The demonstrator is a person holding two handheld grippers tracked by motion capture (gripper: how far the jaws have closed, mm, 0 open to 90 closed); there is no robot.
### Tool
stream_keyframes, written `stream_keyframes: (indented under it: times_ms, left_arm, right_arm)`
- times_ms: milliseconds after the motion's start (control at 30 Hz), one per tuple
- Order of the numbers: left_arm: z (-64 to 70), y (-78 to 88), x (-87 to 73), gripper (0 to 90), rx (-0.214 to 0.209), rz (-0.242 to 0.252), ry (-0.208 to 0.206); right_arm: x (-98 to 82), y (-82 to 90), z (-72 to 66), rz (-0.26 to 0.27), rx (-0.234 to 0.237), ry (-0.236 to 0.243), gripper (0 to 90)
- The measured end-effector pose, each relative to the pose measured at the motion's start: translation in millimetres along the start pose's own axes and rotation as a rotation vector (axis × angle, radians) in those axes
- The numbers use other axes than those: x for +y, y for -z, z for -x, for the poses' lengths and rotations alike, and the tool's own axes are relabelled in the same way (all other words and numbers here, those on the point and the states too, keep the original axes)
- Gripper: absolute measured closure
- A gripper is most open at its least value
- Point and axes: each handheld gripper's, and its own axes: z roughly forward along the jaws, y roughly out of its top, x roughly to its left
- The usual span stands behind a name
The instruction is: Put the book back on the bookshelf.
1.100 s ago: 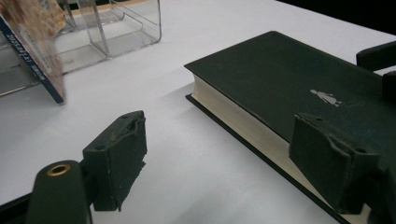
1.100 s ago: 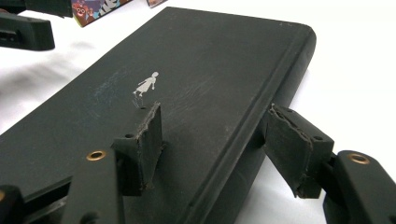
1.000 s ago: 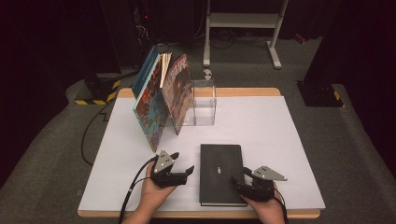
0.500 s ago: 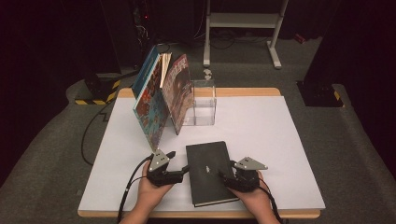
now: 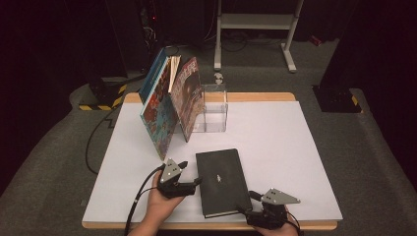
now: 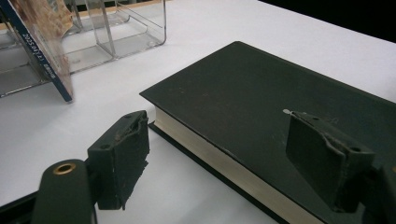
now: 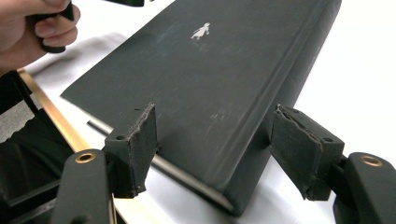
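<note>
Matt, scuffed black book cover — cloth, perhaps; clear glossy plastic holder — smooth white table.

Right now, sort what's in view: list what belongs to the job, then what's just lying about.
In the job:
black book
left gripper, open at the book's page edge
right gripper, jaws just opened wider, astride its near spine corner

Lying about:
leaning magazines
clear rack
</note>
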Motion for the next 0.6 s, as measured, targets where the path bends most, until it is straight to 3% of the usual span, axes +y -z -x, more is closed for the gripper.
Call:
stream_keyframes:
  times_ms: [233,600]
  left_arm:
    - [-1.5,-0.1,1.1,21.5,0.001,0.004,0.004]
    - [-0.6,-0.5,1.6,22.1,-0.005,-0.002,0.014]
  right_arm:
    - [-4.1,0.1,-3.3,-0.019,-0.006,0.047,27.8]
    - [-1.6,-6.4,-5.8,-0.014,-0.017,0.054,27.3]
